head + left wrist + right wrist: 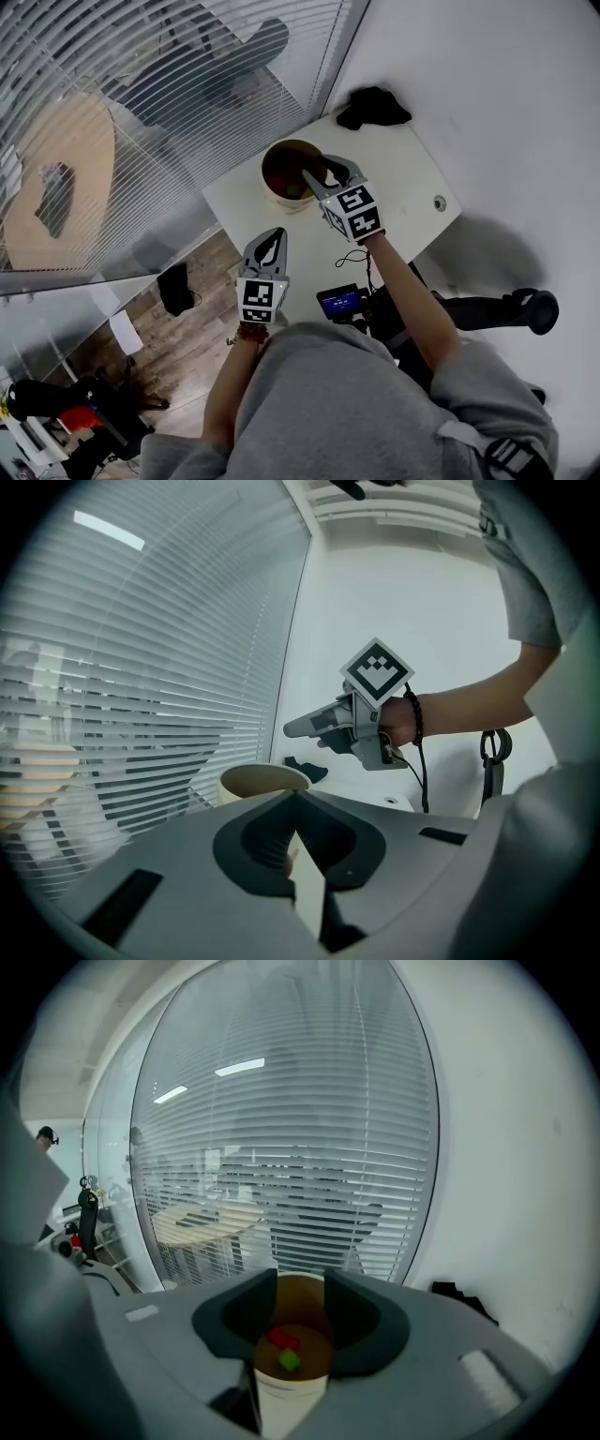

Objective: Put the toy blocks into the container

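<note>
Container: cream round container (267, 190) with a brown inside, standing on white table (408, 178).
Blocks: small red block (280, 1337) and small green block (290, 1360), lying just beside each other inside the container.
Right gripper (321, 172): over the container's mouth, jaws parted, gripping nothing.
Left gripper (273, 236): near the container on the person's side, jaw tips closed together, empty.
Cloth: crumpled black cloth (372, 106), beyond the container, well apart.

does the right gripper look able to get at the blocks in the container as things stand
Probably yes: the right gripper hangs over the open container, fingers apart; the red block and green block lie uncovered inside.
</note>
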The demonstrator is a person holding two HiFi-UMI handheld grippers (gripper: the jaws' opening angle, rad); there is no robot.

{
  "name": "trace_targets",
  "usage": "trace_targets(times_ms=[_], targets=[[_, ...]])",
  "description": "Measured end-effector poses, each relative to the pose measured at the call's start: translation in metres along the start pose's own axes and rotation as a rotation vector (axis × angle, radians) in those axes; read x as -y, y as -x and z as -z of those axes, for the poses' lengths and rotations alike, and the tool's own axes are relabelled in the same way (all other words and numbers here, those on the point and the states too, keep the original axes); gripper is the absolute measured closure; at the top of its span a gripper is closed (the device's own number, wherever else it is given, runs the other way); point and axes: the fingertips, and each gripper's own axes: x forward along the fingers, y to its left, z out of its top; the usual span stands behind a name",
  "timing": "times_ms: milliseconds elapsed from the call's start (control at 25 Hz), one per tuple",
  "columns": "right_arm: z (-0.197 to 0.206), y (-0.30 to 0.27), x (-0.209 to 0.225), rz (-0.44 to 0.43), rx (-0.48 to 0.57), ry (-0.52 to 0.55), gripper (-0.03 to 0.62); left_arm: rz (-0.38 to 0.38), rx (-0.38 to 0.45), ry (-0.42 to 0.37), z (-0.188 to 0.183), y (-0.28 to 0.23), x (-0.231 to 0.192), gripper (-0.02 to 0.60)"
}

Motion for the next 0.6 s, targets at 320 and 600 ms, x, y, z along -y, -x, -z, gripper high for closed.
trace_targets(times_ms=[320,600], targets=[[-0.035,0.045,-0.008,0.029,0.129,0.039,0.43,-0.005,0.042,-0.017,-0.017,0.005,-0.008,0.574],[-0.059,0.101,-0.014,0.091,0.277,0.05,0.491,0.029,0.113,-0.057,-0.054,0.002,0.001,0.574]])
